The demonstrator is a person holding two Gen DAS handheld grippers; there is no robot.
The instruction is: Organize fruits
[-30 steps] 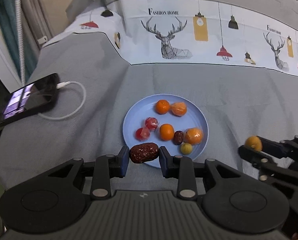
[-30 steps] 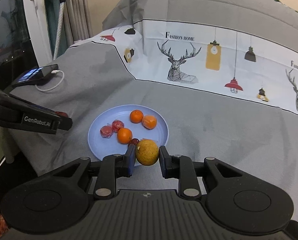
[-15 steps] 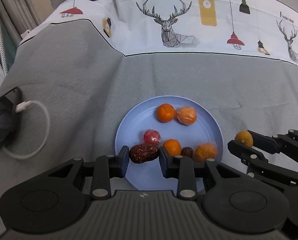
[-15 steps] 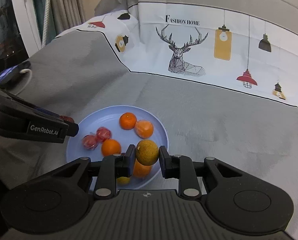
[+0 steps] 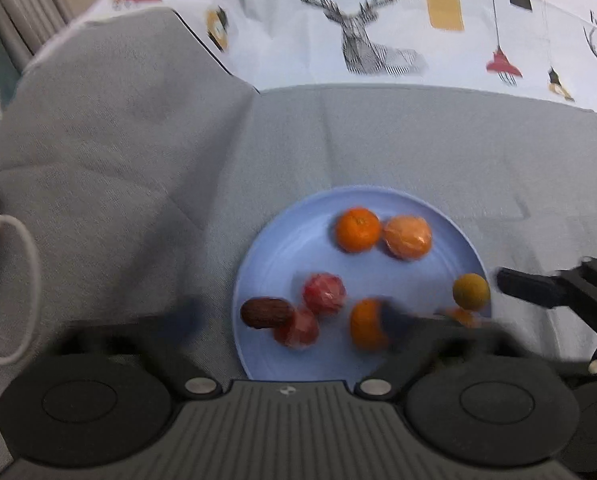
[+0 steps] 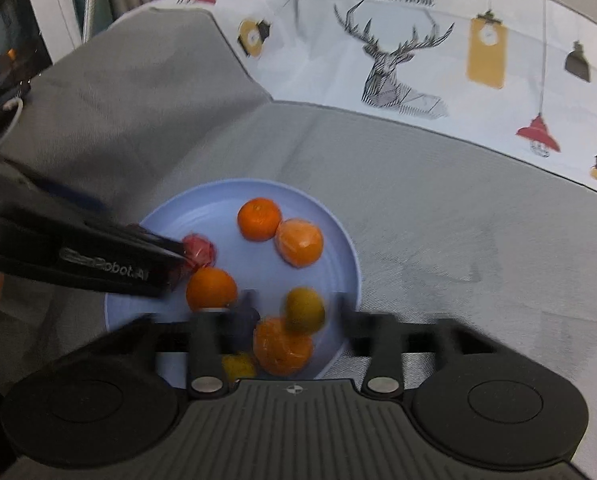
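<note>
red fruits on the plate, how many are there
2 red fruits: one near the middle of the plate, the other just in front of it, against the date. More could be hidden.

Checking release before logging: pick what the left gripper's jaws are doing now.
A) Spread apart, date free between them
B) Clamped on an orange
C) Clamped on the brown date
A: the left gripper has its jaws spread wide, and the brown date sits free at the blue plate edge.

The plate (image 5: 282,240) was pale blue. It carried orange tangerines (image 5: 357,229), red wrapped sweets (image 5: 324,294), a brown date (image 5: 265,313) and a yellow-green fruit (image 6: 304,310). The bedspread (image 5: 138,140) was grey with a white deer-and-lamp print.
</note>
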